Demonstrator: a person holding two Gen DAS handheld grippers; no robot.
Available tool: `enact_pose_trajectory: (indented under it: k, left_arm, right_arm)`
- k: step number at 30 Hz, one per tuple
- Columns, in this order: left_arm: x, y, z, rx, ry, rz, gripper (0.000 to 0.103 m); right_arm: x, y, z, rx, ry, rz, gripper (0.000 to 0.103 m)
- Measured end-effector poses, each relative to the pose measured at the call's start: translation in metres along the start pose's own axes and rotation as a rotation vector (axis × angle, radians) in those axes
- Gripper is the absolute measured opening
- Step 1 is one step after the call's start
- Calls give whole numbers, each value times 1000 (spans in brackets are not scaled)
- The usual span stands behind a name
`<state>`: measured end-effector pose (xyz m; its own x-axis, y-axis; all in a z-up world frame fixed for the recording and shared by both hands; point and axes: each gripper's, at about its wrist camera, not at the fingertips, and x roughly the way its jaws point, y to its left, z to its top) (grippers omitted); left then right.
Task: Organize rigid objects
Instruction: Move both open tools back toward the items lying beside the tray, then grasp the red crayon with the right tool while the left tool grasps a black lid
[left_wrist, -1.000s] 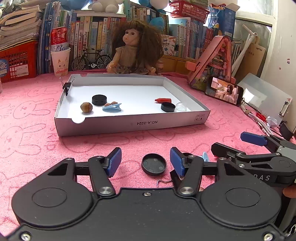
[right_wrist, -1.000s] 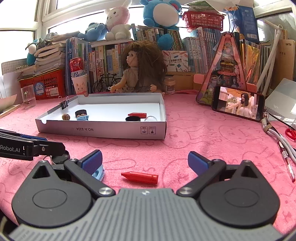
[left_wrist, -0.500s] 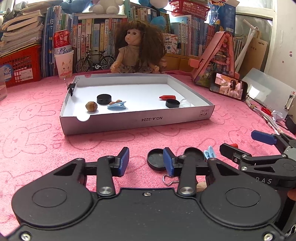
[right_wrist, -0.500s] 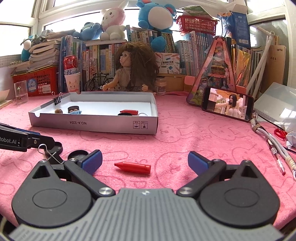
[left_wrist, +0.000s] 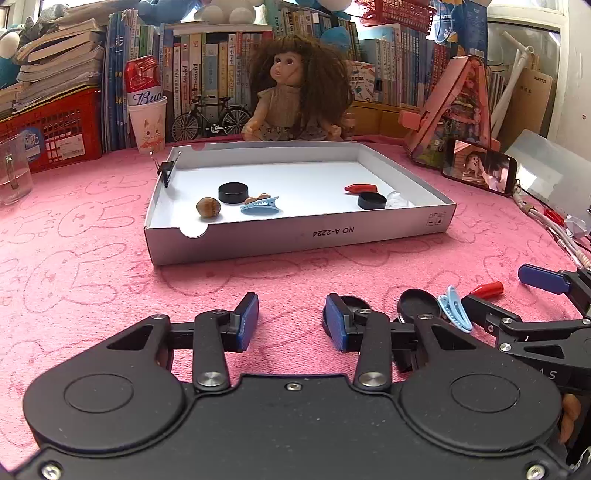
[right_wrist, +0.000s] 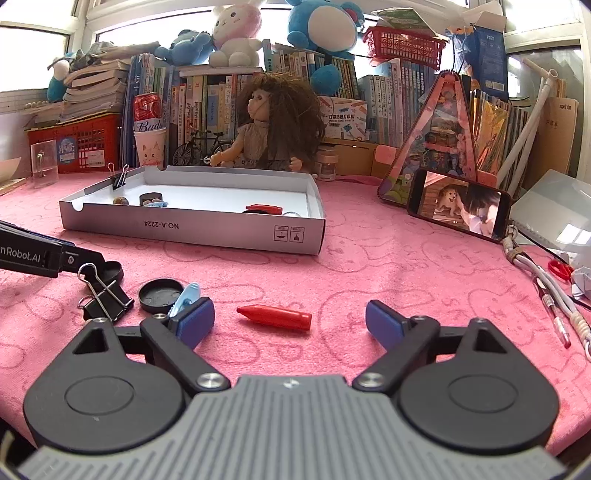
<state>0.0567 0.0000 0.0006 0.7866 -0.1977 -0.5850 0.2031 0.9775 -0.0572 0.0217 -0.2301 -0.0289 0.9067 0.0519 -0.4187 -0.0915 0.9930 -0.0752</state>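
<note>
- Left gripper (left_wrist: 291, 323): jaws narrowed, just closing, gripping nothing; black cap (left_wrist: 349, 306) at its two o'clock.
- Right gripper (right_wrist: 290, 321): jaws wide, just closing slightly; red crayon (right_wrist: 275, 317) lies untouched between them.

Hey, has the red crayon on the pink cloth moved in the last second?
No. The red crayon still lies in front of the white box's near right corner, tip pointing left, as before.

"NO.A-2224" upside down on white box (left_wrist: 334, 233) wall, "Bud" on red can (left_wrist: 143, 83), "nRobot.AI" on left gripper (right_wrist: 26, 254)
</note>
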Motion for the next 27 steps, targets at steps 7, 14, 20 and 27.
enact_pose_trajectory:
  k: [7,14,20,27]
  left_arm:
    - [-2,8,-1,-20,-12,62,42]
    - [-6,12,4,-12,-36,126,40]
    - [-14,5,2,15,-58,48,40]
    - [-10,-14,-5,62,-36,-1,40]
  right_arm:
    - [-2,3,-1,-5,-3,30,82]
    - [-2,1,-1,1,-20,3,81]
    - [-1,0,-3,18,-16,8,81]
    - [-2,2,-4,16,-14,23,80]
